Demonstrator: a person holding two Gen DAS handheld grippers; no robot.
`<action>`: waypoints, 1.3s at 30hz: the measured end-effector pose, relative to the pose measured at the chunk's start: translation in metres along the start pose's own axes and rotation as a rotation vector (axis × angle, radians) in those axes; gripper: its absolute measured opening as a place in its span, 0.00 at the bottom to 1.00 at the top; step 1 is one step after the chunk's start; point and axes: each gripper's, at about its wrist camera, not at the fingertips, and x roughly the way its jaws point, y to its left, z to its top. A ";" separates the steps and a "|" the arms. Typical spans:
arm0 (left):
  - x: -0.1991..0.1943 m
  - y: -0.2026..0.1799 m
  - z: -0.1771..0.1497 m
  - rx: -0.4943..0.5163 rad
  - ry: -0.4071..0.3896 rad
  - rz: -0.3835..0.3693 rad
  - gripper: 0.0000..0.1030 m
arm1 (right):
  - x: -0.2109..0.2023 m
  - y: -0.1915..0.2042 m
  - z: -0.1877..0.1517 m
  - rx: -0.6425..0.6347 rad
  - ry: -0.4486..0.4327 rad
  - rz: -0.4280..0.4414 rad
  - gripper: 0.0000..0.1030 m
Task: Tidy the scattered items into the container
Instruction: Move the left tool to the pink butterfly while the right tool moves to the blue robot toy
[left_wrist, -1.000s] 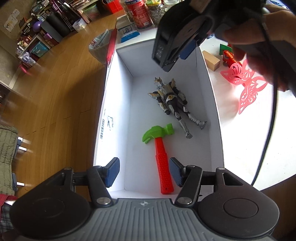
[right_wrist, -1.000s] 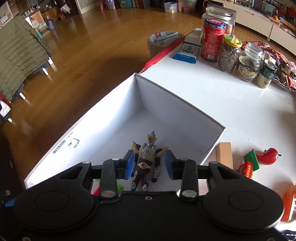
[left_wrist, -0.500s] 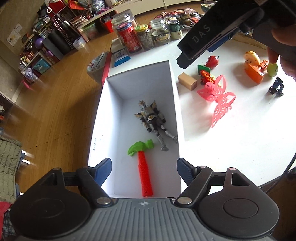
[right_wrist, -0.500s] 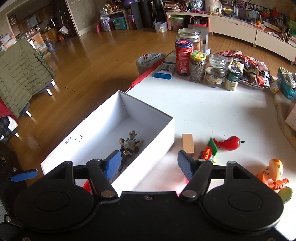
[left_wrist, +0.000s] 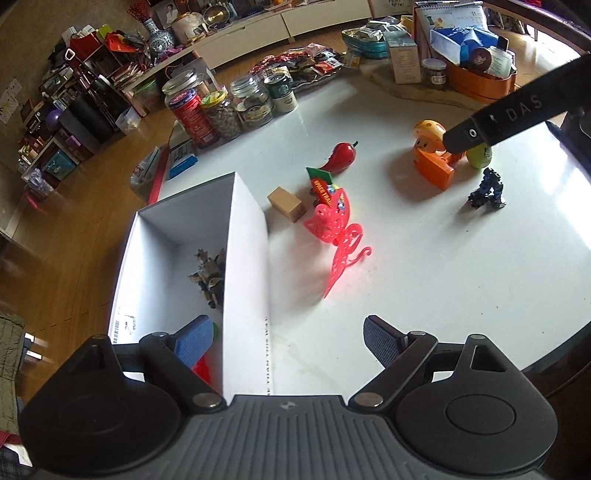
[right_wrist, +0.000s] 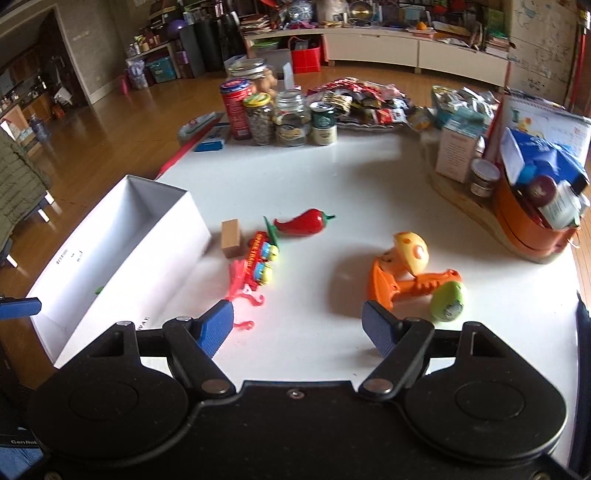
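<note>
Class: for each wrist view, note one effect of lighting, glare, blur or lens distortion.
Left wrist view: glare washes out the white table; the pink butterfly cutout casts a reddish shadow. Right wrist view: fisheye bends the white box and room; background shelves look soft.

My white table (right_wrist: 314, 177) looks smooth and faintly glossy. The box (left_wrist: 245, 236) beside it is matt white card. The red pepper (right_wrist: 304, 222) is shiny plastic, the little block (right_wrist: 231, 238) plain matt wood. My finger pads (right_wrist: 376, 326) are ribbed blue rubber on matt black plastic.
</note>
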 end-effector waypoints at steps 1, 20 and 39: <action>0.001 -0.005 0.003 -0.008 -0.001 -0.010 0.87 | -0.001 -0.009 -0.005 0.013 0.001 -0.010 0.72; 0.052 -0.061 0.042 -0.100 -0.051 -0.026 0.87 | 0.017 -0.101 -0.061 0.145 0.030 -0.092 0.72; 0.121 -0.051 0.047 -0.141 -0.131 -0.045 0.87 | 0.034 -0.090 -0.058 0.108 0.044 -0.075 0.72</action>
